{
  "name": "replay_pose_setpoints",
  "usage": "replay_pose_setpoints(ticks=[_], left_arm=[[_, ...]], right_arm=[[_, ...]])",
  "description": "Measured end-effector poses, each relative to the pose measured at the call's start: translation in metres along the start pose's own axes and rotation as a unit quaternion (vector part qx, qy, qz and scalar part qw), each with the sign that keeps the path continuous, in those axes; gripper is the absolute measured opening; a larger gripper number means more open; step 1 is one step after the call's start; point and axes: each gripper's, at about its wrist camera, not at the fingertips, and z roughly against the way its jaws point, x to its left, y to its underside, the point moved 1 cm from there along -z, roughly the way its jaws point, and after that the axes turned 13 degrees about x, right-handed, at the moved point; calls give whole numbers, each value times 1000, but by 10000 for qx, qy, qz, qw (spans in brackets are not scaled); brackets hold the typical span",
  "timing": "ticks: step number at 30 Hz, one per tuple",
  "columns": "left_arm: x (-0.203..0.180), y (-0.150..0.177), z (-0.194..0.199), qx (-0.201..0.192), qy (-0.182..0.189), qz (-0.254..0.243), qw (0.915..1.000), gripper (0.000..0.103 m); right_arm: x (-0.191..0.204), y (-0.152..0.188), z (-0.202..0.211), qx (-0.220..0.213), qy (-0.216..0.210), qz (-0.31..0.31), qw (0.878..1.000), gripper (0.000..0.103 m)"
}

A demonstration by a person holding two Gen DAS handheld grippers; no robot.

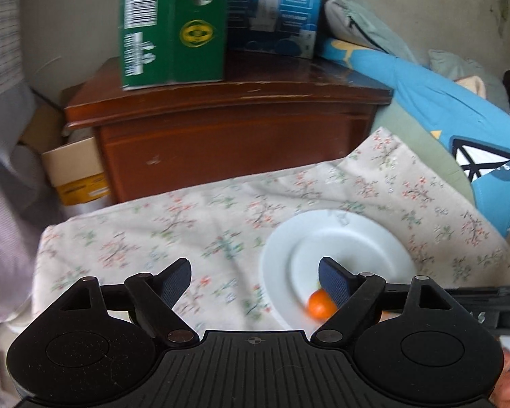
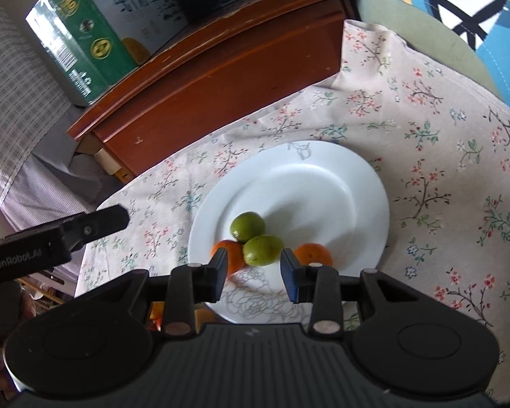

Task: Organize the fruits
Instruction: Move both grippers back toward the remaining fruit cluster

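A white plate lies on the floral cloth. On its near side sit two green fruits and two orange fruits. My right gripper is open just above the plate's near part, the nearer green fruit between its fingertips, not clamped. In the left wrist view the plate shows at right with one orange fruit partly behind my right-hand finger. My left gripper is open and empty over the cloth, left of the plate. Its finger shows in the right wrist view.
A brown wooden nightstand stands behind the cloth, with a green box and a blue-white box on top. Cardboard boxes stand at its left. A blue patterned blanket lies at right.
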Motion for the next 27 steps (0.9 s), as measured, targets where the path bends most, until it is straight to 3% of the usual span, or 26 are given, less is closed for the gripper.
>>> replay_pose_setpoints(ticks=[16, 27], left_arm=[[36, 56, 7, 452, -247, 576, 9970, 84], [15, 95, 4, 667, -48, 154, 9976, 84]], right_arm=[[19, 35, 5, 249, -193, 428, 9986, 36], [20, 61, -2, 507, -306, 292, 9978, 36]])
